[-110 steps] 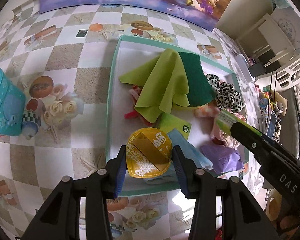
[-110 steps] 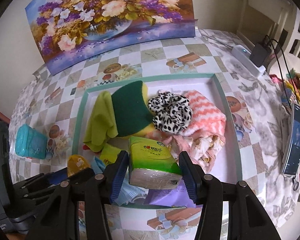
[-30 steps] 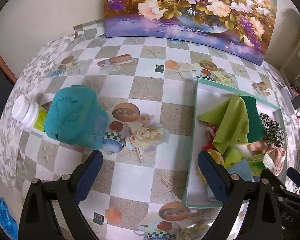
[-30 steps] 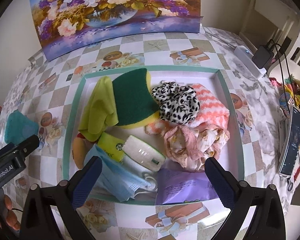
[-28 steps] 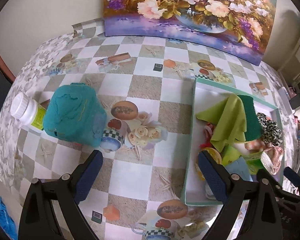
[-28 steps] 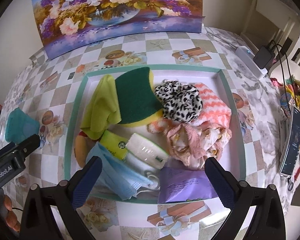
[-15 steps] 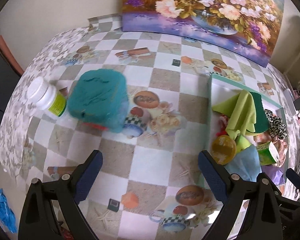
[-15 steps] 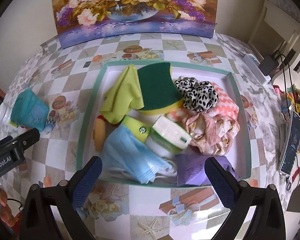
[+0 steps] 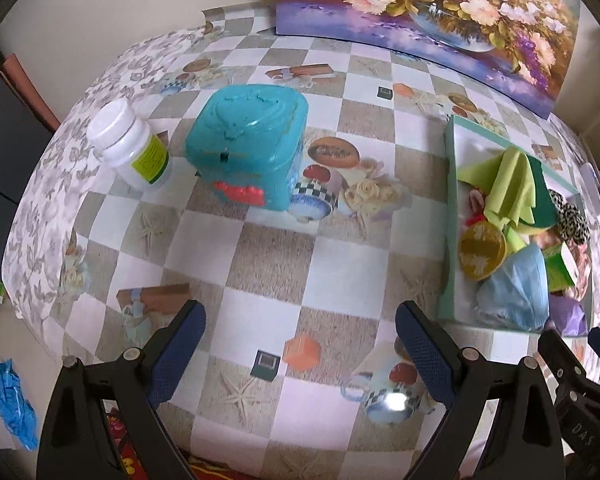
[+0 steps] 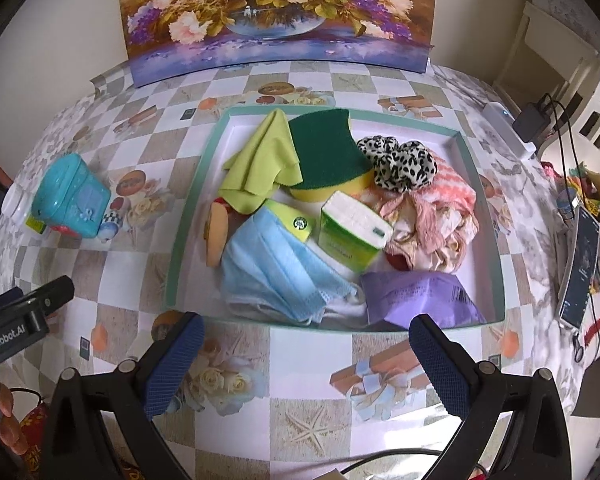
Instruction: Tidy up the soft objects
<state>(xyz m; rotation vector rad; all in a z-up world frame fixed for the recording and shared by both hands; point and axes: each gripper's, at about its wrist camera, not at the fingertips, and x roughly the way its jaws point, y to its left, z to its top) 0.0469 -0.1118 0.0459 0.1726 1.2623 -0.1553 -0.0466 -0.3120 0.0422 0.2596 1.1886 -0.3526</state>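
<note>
A teal-rimmed tray (image 10: 188, 216) (image 9: 449, 216) holds the soft things: a lime cloth (image 10: 260, 164), a green and yellow sponge (image 10: 328, 148), a leopard scrunchie (image 10: 400, 162), pink fabric (image 10: 436, 224), a green tissue pack (image 10: 350, 236), a blue face mask (image 10: 272, 268), a purple packet (image 10: 416, 296) and a yellow pouch (image 9: 481, 249). My right gripper (image 10: 306, 354) hangs open, pulled back in front of the tray with nothing between its fingers. Over the tablecloth, left of the tray, my left gripper (image 9: 298, 340) is open and holds nothing.
A teal plastic box (image 9: 248, 148) and a white pill bottle (image 9: 130, 146) stand on the left of the table. A flower painting (image 10: 276, 12) leans at the back. A phone (image 10: 582, 264), cables and a power strip (image 10: 508, 128) lie at the right edge.
Both grippers let go, the left of the yellow pouch and the right of the tissue pack, and both now lie in the tray. Both then opened wide and drew back; the left swung leftward.
</note>
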